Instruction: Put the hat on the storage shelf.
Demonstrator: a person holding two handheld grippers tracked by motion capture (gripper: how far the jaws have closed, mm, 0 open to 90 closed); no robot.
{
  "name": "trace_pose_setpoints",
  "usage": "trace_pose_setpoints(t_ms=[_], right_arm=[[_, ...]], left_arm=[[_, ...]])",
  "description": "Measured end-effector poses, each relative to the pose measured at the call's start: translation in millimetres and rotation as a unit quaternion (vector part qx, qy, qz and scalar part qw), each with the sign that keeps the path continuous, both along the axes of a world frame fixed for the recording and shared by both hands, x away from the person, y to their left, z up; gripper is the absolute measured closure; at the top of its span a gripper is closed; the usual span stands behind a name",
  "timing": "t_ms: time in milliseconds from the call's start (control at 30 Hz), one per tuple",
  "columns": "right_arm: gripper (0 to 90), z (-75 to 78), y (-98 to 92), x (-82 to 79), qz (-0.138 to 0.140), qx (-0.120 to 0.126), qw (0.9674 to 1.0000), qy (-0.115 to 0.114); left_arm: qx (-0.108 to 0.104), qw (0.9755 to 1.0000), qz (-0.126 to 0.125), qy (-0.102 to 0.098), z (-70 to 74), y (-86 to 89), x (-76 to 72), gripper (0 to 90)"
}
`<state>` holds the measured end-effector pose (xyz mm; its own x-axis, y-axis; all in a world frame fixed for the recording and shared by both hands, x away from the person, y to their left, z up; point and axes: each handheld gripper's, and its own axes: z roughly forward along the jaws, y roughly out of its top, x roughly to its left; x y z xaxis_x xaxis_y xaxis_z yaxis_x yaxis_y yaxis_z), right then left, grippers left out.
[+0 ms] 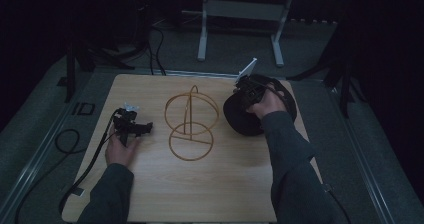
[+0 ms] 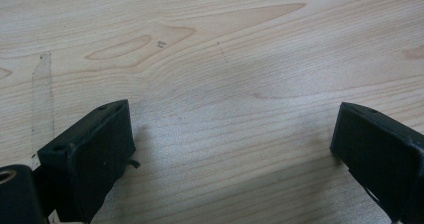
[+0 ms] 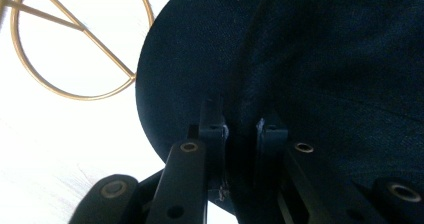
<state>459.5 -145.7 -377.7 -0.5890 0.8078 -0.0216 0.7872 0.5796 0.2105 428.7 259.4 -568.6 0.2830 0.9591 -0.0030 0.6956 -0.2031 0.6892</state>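
Note:
A dark cap (image 1: pixel 252 115) lies on the right part of the wooden table (image 1: pixel 165 194), brim toward the stand. My right gripper (image 1: pixel 248 95) is down on it, and in the right gripper view the jaws are pinched on a fold of the cap (image 3: pixel 320 69) where brim meets crown. A gold wire stand (image 1: pixel 191 121) of two rings on a post stands mid-table; its base ring (image 3: pixel 75 44) lies beside the brim. My left gripper (image 1: pixel 145 128) rests low at the left, its fingers (image 2: pixel 95 149) wide apart over bare wood.
A black cable (image 1: pixel 82 171) trails from the left gripper off the table's left edge. A grey metal frame (image 1: pixel 240 14) stands on the floor beyond the far edge. Dark stand legs (image 1: pixel 345 84) rise at the right.

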Motion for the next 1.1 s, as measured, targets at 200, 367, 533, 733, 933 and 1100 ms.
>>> trace_pose_setpoints(t_ms=[200,367,533,733,933,1100], right_arm=[[79.3,15.0,1.7,-2.0,0.026,-0.003,0.9997,0.004],[79.2,26.2,2.4,-3.3,0.041,0.003,0.9992,0.004],[79.2,37.8,7.1,-7.8,0.061,-0.012,0.9981,0.001],[79.1,49.3,10.2,-12.8,0.077,-0.012,0.9970,-0.002],[79.1,61.4,9.9,-14.7,0.087,-0.013,0.9961,-0.006],[79.0,72.5,9.2,-16.1,0.094,-0.005,0.9955,-0.011]], left_arm=[[0.000,1.0000,0.000,0.000,0.0,0.0,0.0,3.2],[0.000,1.0000,0.000,0.000,-0.1,0.0,0.0,3.2],[0.000,1.0000,0.000,0.000,0.0,0.0,0.0,3.2],[0.000,1.0000,0.000,0.000,-0.1,0.0,0.0,3.2],[0.000,1.0000,0.000,0.000,0.0,0.0,0.0,3.2],[0.000,1.0000,0.000,-0.001,-0.2,0.0,0.1,3.2]])
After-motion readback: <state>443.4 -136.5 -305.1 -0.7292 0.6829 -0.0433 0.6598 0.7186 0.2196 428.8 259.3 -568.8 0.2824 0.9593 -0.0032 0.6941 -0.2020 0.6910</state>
